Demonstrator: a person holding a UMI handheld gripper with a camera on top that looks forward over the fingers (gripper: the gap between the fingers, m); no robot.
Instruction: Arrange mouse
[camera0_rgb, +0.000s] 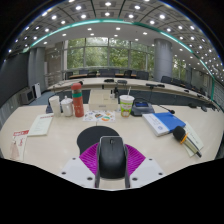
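Observation:
A black computer mouse (112, 156) sits between my two fingers, its scroll wheel pointing away from me. My gripper (112, 172) is shut on the mouse, the dark fingers pressing on its left and right sides with the magenta pads (89, 158) spread out to either side. The mouse is over the near part of the light table (70, 140). Its underside is hidden, so I cannot tell whether it touches the table.
Beyond the mouse stand a red bottle (77, 100), a white cup (55, 103), a green-banded cup (126, 104) and a colourful disc (100, 117). Papers (40, 125) lie to the left. A blue book (165, 123) and a black item (183, 135) lie to the right.

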